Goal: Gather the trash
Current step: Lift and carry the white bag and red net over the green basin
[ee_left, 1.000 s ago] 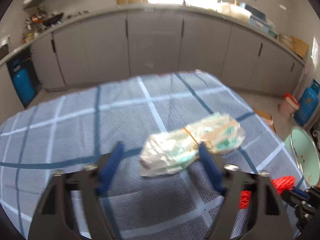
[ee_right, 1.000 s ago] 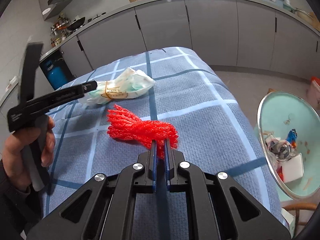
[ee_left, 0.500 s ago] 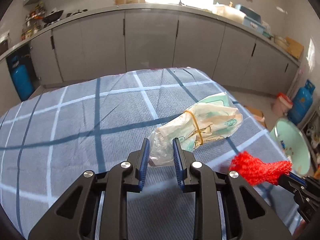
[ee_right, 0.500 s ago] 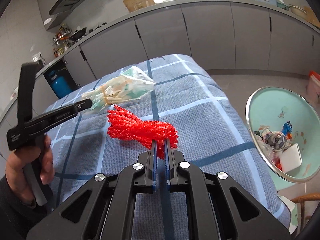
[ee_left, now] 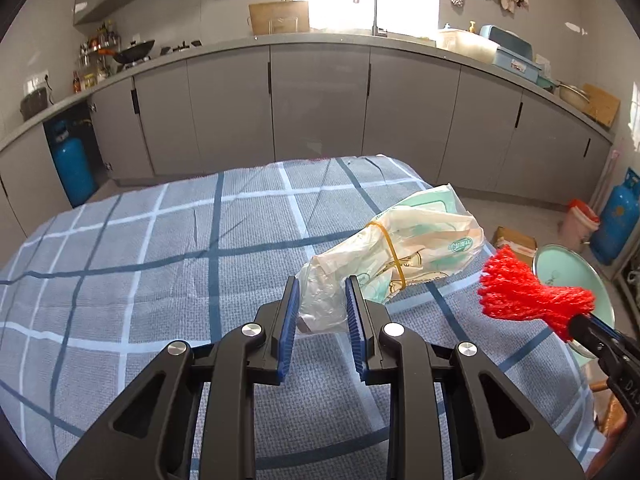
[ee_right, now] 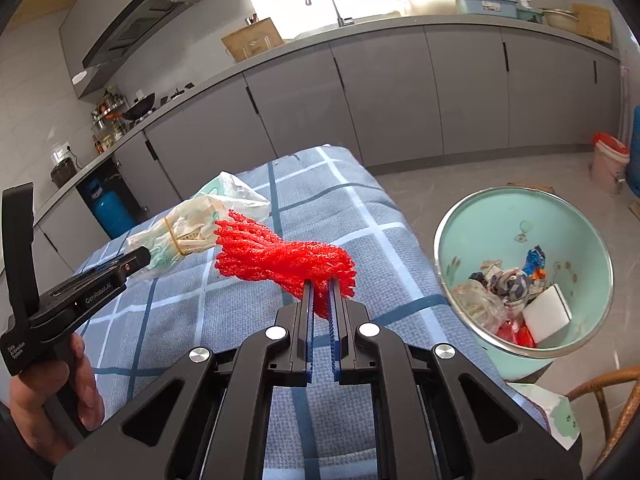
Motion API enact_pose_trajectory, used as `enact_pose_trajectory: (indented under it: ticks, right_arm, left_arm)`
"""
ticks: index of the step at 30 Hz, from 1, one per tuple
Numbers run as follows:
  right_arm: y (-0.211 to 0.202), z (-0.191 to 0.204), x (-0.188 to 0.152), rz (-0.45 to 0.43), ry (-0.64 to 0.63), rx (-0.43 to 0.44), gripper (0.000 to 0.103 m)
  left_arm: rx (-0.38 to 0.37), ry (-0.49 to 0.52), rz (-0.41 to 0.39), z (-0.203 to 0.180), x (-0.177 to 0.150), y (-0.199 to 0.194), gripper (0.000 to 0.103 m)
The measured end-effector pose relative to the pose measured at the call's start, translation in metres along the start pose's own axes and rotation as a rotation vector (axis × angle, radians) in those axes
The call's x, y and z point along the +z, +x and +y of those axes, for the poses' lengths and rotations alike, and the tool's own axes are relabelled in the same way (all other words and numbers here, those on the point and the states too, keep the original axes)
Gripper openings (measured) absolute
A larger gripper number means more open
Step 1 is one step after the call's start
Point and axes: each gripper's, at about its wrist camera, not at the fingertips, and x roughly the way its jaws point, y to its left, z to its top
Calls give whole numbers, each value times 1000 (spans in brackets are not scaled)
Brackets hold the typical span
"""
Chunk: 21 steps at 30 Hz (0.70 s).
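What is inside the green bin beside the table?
The green bin holds crumpled wrappers, a white block and red scraps. Anything beneath that pile is covered.

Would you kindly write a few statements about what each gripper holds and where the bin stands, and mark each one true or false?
1. The left gripper is shut on the clear end of the banded plastic bag. True.
2. The right gripper is empty. False: it is shut on the red foam net.
3. The mint-green basin beside the table already holds trash. True.
4. The plastic bag is tied with a blue ribbon. False: a yellow rubber band circles it.
5. The checked tablecloth is red and white. False: it is grey-blue with white and dark blue lines.
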Motion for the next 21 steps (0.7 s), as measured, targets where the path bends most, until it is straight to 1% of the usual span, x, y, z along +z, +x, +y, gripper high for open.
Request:
enact_pose_trajectory:
  ticks: [3,21]
  right_arm:
    - [-4,-6,0,-12,14,-9,8]
    - [-23,-30,4,-62,67,-40,8]
  left_arm:
    - [9,9,-1,-7,2,-2,24]
    - [-12,56,-22,-41,11,-9,24]
